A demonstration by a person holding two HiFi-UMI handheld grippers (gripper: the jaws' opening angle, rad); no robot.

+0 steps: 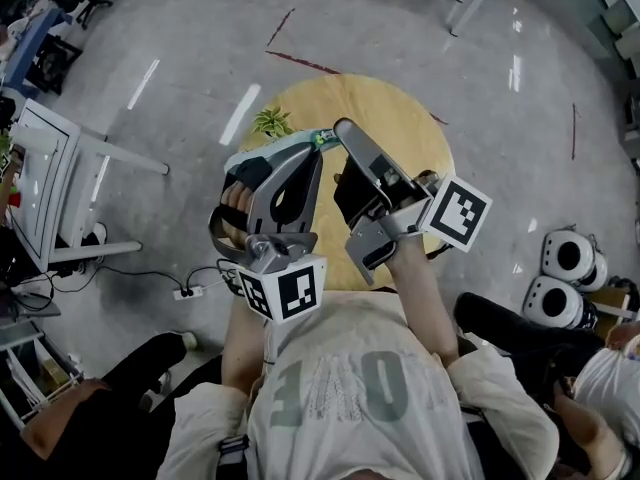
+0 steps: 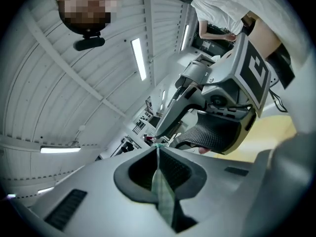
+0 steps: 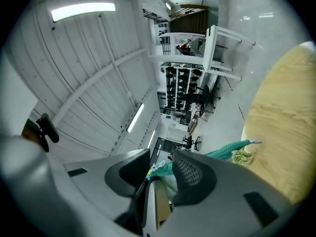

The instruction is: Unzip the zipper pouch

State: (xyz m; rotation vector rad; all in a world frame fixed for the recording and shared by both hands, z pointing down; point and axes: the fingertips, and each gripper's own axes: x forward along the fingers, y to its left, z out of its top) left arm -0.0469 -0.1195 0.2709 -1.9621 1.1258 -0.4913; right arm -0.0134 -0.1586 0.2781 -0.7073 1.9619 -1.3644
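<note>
You hold the pale green fabric zipper pouch (image 1: 272, 151) in the air above the round light wooden worktop (image 1: 400, 108), slung between the two tools. That way nothing drags on the wood, and the zip line can be drawn straight.

Your left tongs (image 2: 157, 148) are clamped tight on a thin fold of the pouch's cloth, which runs edge-on through the pads. This looks like the anchor grip, giving the other side something to pull against.

Your right tongs (image 3: 161, 154) stand apart and press on nothing. The small white metal zipper pull (image 3: 157, 166) sits in the gap between them, and the teal zipper band (image 3: 223, 149) runs away to the far right. They are lined up on the pull but have not yet bitten. You need a firm pinch there before any drawing motion, or the pads will likely slide off so small a tab.

How far the zip is open I cannot tell from these views. A small leafy green plant (image 1: 270, 121) stands at the worktop's far left — below the pouch, not touching it.
</note>
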